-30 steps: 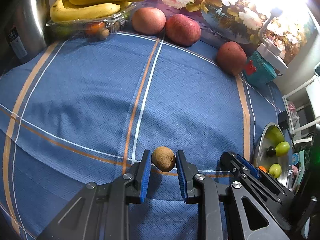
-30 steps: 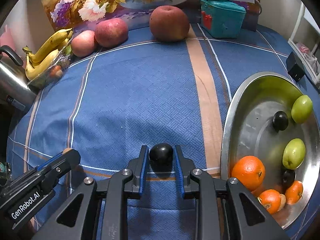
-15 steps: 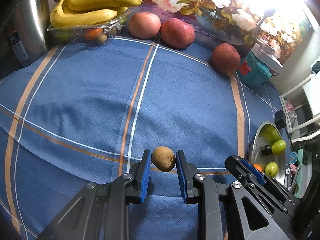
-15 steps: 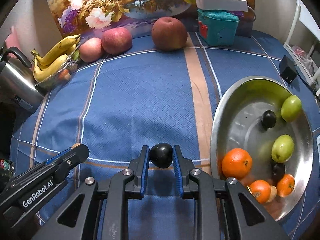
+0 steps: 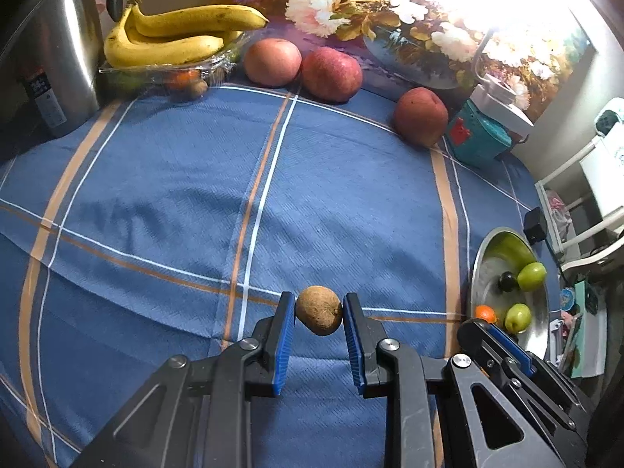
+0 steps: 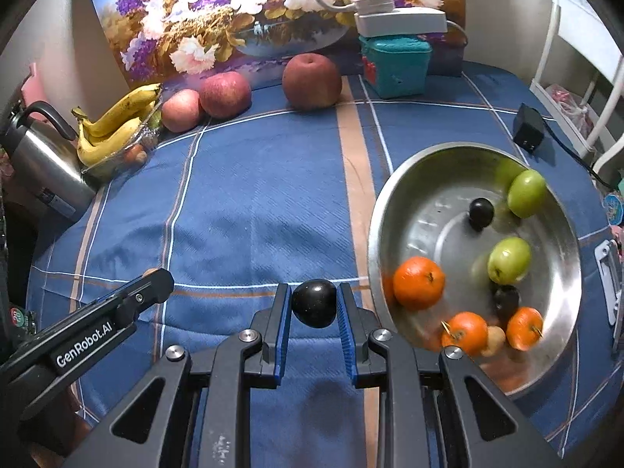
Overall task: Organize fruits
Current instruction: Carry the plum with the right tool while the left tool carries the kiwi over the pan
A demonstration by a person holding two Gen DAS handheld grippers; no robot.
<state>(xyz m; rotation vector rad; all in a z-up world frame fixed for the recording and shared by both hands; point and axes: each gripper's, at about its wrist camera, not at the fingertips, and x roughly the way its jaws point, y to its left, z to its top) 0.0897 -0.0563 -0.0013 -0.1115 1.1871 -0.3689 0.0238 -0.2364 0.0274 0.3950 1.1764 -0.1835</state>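
left gripper: black frame, silver screws | fingers: blue pads | marking: white "GenRobot.AI"

Steel kettle, teal box, black adapter.

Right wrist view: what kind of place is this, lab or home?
Most likely a home, at a dining or kitchen table: a checked blue tablecloth, a floral picture propped against the wall, a steel kettle, and a power strip on a teal box.
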